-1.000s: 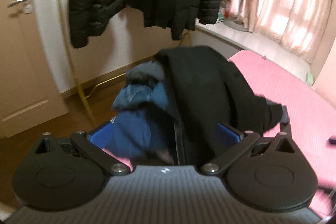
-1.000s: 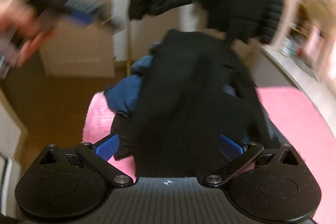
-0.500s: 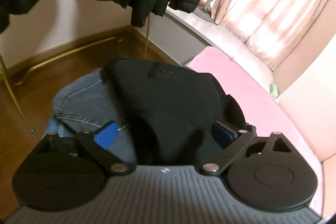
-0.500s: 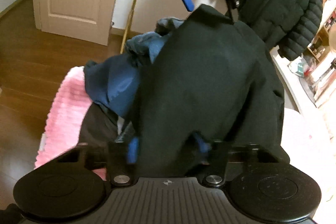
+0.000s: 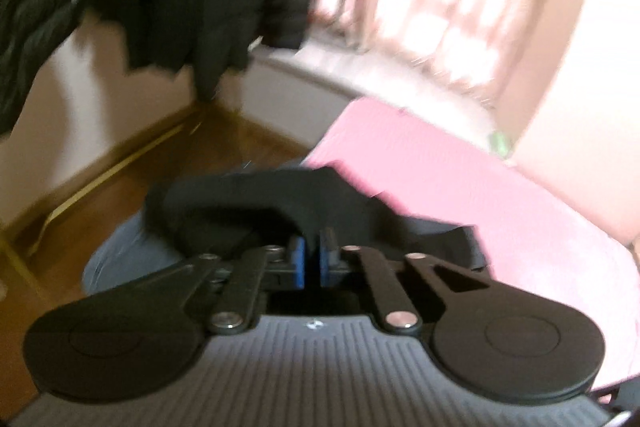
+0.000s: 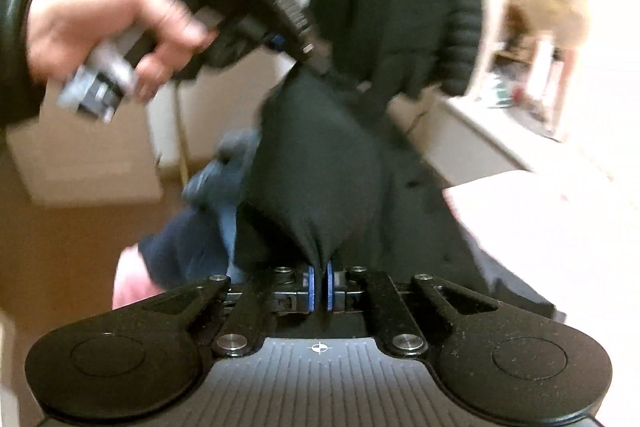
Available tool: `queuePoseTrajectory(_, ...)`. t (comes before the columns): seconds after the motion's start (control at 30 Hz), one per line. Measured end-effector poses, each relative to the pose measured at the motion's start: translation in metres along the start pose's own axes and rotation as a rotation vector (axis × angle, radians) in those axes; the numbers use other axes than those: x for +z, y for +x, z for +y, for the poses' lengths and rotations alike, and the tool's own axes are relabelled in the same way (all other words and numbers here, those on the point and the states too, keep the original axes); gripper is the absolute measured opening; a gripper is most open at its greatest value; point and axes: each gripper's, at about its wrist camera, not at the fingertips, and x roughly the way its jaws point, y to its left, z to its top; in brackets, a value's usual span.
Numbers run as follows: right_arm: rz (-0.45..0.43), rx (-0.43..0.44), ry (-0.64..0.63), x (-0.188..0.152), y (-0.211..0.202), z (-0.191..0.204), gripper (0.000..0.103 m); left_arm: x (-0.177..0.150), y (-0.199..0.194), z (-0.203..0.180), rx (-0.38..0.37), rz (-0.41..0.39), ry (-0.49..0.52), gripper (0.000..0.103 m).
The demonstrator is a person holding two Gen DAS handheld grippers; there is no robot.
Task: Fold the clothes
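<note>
Black garment (image 6: pixel 316 167) between two hand-held grippers

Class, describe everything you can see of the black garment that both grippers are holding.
The black garment is plain, dark, soft-looking cloth with no visible print. It is lifted and stretched between both tools: the right gripper has its jaws shut on a bunched lower corner, and the left gripper, held by a hand, pinches its upper end. In the left wrist view its edge arches over the shut jaws. Blue clothing lies beside and below it, over a pink bed cover.
</note>
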Motion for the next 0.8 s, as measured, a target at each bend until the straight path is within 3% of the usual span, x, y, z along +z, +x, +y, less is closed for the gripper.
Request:
queuePoseTrajectory(0.1,-0.055,-0.026,0.104,-0.018,-0.067,-0.03,0.003,0.012,-0.025,-0.053,-0.073,-0.053,0.073,0.0)
queuePoseTrajectory(0.27,-0.145,-0.068,0.277,-0.049,-0.178,-0.081,0.003,-0.001,-0.071,-0.173,-0.213,-0.102,0.216,0.0)
queuePoseTrajectory(0.43,-0.105,-0.071,0.477,-0.168,-0.278,-0.115,0.003,-0.059,-0.113,-0.312,-0.367,-0.11,0.344,0.0)
queuePoseTrajectory(0.5,-0.057,-0.106,0.567,-0.23,-0.312,-0.125,0.003,-0.094,-0.114,-0.365,-0.397,-0.054,0.379,0.0)
queuePoseTrajectory(0.6,0.096,-0.193,0.728,-0.331,-0.351,-0.138,0.004,-0.155,-0.105,-0.439,-0.434,0.067,0.407,0.0)
queuePoseTrajectory(0.7,0.298,-0.298,0.858,-0.433,-0.377,-0.141,0.004,-0.211,-0.076,-0.468,-0.394,0.237,0.389,0.004)
queuePoseTrajectory(0.8,0.404,-0.331,0.856,-0.478,-0.392,-0.139,0.004,-0.262,-0.053,-0.466,-0.276,0.374,0.414,0.013)
